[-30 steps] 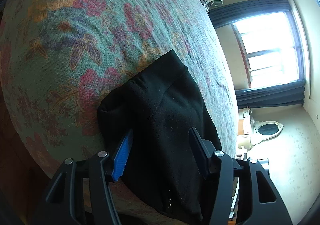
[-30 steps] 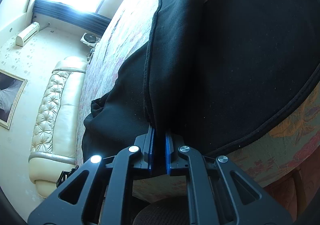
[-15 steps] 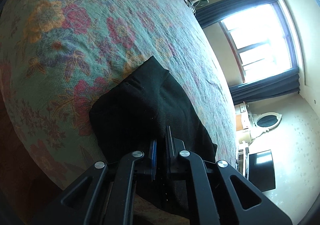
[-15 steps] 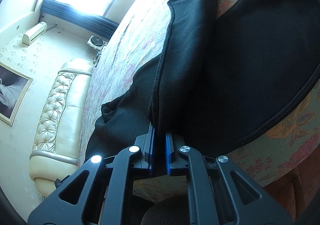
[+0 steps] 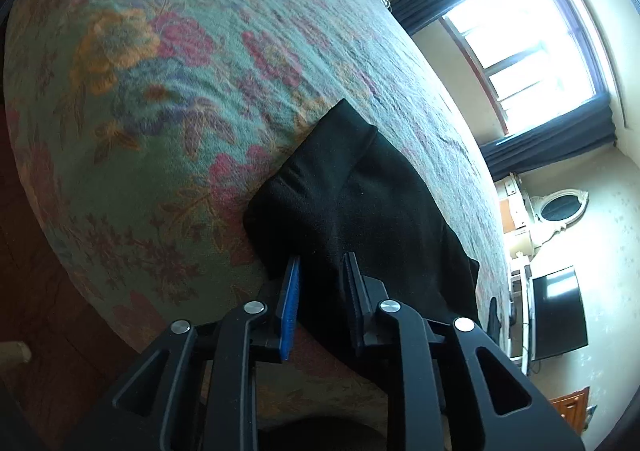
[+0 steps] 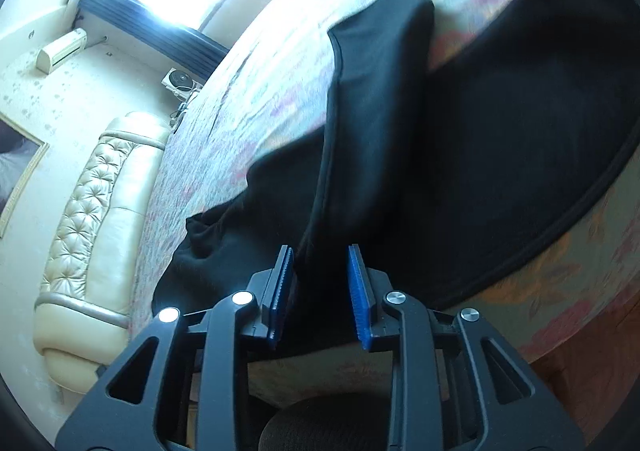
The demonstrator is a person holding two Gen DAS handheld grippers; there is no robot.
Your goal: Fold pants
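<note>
Both the left gripper (image 5: 320, 287) and right gripper (image 6: 320, 283) have jaws spread, black cloth lying loose between them. The pants (image 5: 360, 207) lie on the floral bed (image 5: 160, 91) near its edge, stretching lengthwise away from both grippers.

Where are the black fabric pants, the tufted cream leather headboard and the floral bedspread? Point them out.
black fabric pants (image 6: 500, 155), right wrist view, broad flat panel.
tufted cream leather headboard (image 6: 92, 211), right wrist view, buttoned face.
floral bedspread (image 5: 160, 91), left wrist view, bare patch.

Ahead and right of the right jaws, the pants (image 6: 500, 155) run past the frame edge, motion-blurred; their near hem vanishes beneath the jaws.
</note>
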